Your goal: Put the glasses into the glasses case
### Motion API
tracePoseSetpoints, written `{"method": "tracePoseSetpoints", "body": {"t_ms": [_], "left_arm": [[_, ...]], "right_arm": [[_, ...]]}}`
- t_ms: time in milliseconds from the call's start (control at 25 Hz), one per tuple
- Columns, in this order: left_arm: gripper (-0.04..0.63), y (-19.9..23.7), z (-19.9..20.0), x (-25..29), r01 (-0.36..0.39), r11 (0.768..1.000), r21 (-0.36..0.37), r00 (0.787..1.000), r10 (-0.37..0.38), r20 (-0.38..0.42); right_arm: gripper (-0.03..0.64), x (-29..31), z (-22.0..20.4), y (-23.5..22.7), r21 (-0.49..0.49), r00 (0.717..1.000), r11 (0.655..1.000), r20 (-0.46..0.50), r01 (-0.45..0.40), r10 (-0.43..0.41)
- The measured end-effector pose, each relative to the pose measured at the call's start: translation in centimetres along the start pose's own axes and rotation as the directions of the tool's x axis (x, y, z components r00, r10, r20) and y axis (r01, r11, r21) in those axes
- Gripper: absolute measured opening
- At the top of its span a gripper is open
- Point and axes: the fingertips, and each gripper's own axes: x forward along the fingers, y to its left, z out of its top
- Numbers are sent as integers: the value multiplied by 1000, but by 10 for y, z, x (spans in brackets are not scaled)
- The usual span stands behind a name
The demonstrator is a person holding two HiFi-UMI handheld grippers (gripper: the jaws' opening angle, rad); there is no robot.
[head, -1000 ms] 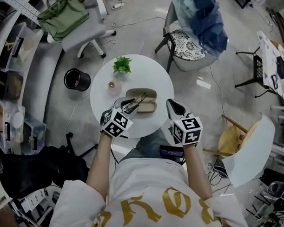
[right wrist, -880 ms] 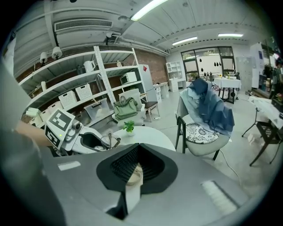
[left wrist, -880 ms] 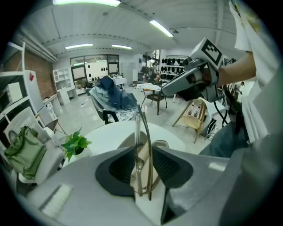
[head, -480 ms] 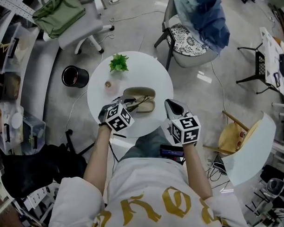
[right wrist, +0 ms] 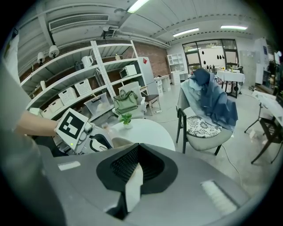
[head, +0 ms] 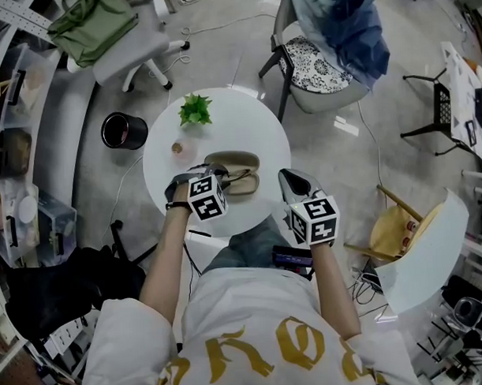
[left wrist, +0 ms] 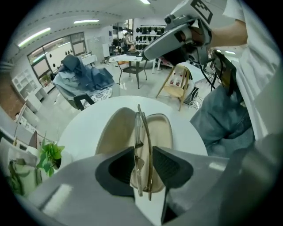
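Observation:
The beige glasses case [head: 233, 159] lies open in the middle of the round white table [head: 246, 124]. My left gripper [head: 223, 180] is shut on the folded glasses [head: 239, 177] and holds them just over the case's near half. In the left gripper view the glasses [left wrist: 142, 145] stand on edge between the dark pads [left wrist: 118, 170], with the open case [left wrist: 118, 130] right behind them. My right gripper [head: 292, 182] hovers at the table's near right edge, apart from the case. Seen in its own view, the right gripper [right wrist: 139, 152] is shut and holds nothing.
A small green plant [head: 195, 109] and a little round object [head: 176, 148] sit at the table's far left. A black bin [head: 116, 130] stands on the floor to the left. A chair draped with blue cloth [head: 330, 35] is beyond the table and a wooden chair [head: 400, 229] stands at the right.
My left gripper has turned and edged right toward the case, carrying the glasses. The right gripper has hardly moved.

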Motion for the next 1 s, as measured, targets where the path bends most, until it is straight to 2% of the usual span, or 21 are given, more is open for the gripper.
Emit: {"method": "tracePoseSetpoints", "body": {"t_ms": [200, 440, 720, 1000], "left_arm": [[135, -4, -2, 14, 56, 994, 97, 997, -50, -65], [137, -7, 0, 26, 142, 987, 82, 986, -133, -105], [150, -6, 0, 35, 136, 986, 98, 983, -123, -133], [202, -1, 6, 31, 101, 991, 86, 991, -92, -98]], "right_arm": [[25, 0, -1, -12, 11, 1000, 1000, -8, 8, -7], [25, 0, -3, -18, 16, 1000, 1000, -18, 9, -8], [25, -4, 4, -25, 12, 1000, 1000, -9, 15, -15], [25, -9, 9, -26, 15, 999, 999, 8, 31, -31]]}}
